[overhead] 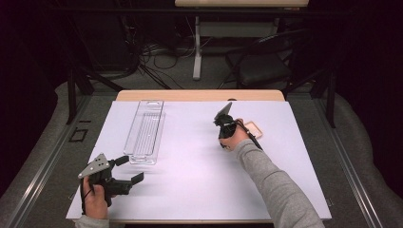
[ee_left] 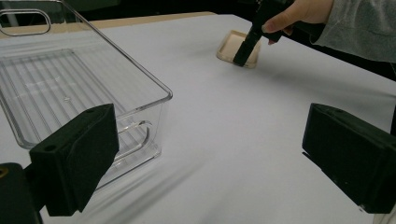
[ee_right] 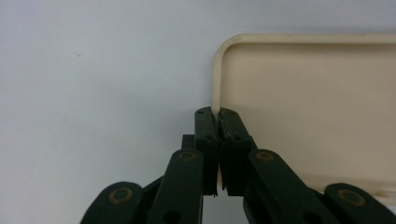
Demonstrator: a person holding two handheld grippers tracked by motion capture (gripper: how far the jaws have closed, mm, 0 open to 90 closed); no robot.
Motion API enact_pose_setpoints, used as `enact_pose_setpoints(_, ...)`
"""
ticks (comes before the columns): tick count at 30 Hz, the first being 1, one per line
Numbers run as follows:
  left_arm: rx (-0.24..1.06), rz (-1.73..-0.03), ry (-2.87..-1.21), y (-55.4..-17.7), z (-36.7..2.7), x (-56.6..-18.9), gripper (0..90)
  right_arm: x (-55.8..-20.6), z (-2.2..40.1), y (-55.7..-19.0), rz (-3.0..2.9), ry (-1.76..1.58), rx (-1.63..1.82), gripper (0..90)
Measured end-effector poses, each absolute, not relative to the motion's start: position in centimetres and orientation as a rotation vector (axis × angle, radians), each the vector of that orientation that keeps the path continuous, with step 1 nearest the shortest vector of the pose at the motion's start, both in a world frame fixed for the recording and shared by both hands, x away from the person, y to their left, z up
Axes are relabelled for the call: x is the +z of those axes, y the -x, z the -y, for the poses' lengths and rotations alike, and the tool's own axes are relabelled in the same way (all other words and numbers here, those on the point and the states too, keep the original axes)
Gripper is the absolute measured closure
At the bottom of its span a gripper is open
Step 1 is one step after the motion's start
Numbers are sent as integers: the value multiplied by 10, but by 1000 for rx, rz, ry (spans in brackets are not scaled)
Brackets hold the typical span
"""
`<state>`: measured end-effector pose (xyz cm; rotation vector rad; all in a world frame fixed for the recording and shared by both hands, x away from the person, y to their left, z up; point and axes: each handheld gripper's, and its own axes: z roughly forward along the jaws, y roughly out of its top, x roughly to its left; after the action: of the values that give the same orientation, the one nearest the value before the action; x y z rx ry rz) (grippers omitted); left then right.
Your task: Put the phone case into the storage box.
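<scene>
clear bin [overhead: 145,130] sits left on the table [overhead: 199,161], small tray [overhead: 253,128] off to the right, well apart

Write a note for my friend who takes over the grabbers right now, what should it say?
Right gripper: shut on the rim of the shallow beige tray, near its corner, at the right side of the white mat.
Left gripper: open, holding nothing, by the near end of the clear plastic bin.
Done: tray rim pinched; tray seems to rest on the mat.
Left: probably lift the tray and move it, perhaps to the bin.
</scene>
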<state>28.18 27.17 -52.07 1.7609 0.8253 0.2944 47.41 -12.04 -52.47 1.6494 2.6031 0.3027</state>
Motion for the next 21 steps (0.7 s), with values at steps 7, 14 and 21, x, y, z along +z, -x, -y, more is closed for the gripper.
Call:
enact_pose_setpoints(7,294,-826,-1762,-282,-272,-521,39,-525,120,-474,-2600,-1653,308,875)
enact_pose_setpoints(14,296,-822,-1763,-282,-272,-521,39,-525,120,-474,-2598,-1653,305,875)
enact_pose_setpoints(21,296,-823,-1763,-282,-272,-521,39,-525,119,-473,-2582,-1658,330,877)
